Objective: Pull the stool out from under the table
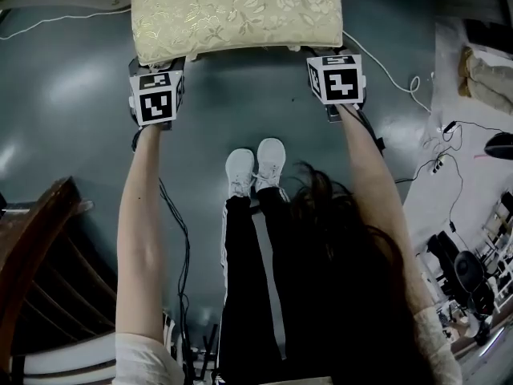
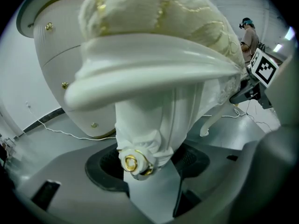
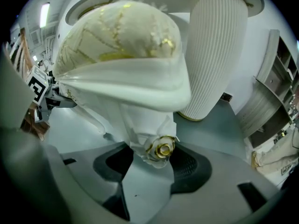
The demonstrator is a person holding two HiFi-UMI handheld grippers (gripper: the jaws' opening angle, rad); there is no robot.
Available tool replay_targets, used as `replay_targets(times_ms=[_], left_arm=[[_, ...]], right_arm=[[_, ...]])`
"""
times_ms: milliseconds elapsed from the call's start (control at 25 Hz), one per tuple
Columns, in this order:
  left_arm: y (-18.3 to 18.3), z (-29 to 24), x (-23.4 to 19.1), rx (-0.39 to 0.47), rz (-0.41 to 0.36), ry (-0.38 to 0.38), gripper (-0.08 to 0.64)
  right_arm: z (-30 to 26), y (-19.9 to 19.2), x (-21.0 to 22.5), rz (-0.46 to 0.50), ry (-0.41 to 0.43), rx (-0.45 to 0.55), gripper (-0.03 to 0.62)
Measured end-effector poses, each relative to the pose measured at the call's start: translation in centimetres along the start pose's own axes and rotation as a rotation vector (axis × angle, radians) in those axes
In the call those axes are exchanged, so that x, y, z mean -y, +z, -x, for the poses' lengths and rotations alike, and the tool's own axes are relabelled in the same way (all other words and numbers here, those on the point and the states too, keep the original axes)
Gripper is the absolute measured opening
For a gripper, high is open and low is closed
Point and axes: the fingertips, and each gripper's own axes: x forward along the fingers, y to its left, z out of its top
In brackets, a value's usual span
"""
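Observation:
The stool has a cream cushion [image 1: 236,14] with a gold floral pattern, and it lies at the top of the head view. My left gripper [image 1: 160,64] is at its near left corner and my right gripper [image 1: 333,58] at its near right corner. In the left gripper view, a white carved stool leg [image 2: 154,120] with a gold rosette [image 2: 131,163] sits between the black pads of the left gripper [image 2: 149,167], touching both. The right gripper [image 3: 154,160] holds the other front leg [image 3: 145,125] the same way, just above its rosette [image 3: 163,149].
A white rounded table base [image 2: 60,55] with gold studs and a fluted white column [image 3: 212,55] stand behind the stool. White cables [image 1: 401,79] run over the grey floor. A dark wooden chair [image 1: 40,255] is at the lower left and clutter [image 1: 473,271] at the right. My white shoes [image 1: 255,167] stand near the stool.

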Motion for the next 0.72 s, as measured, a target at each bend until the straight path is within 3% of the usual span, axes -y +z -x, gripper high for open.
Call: replay_targets(times_ms=[720], left_arm=[[0.2, 1.0, -0.4, -0.091, -0.041, -0.067, 0.293]], right_arm=[[0.9, -0.8, -0.9, -0.024, 0.032, -0.111, 0.253]])
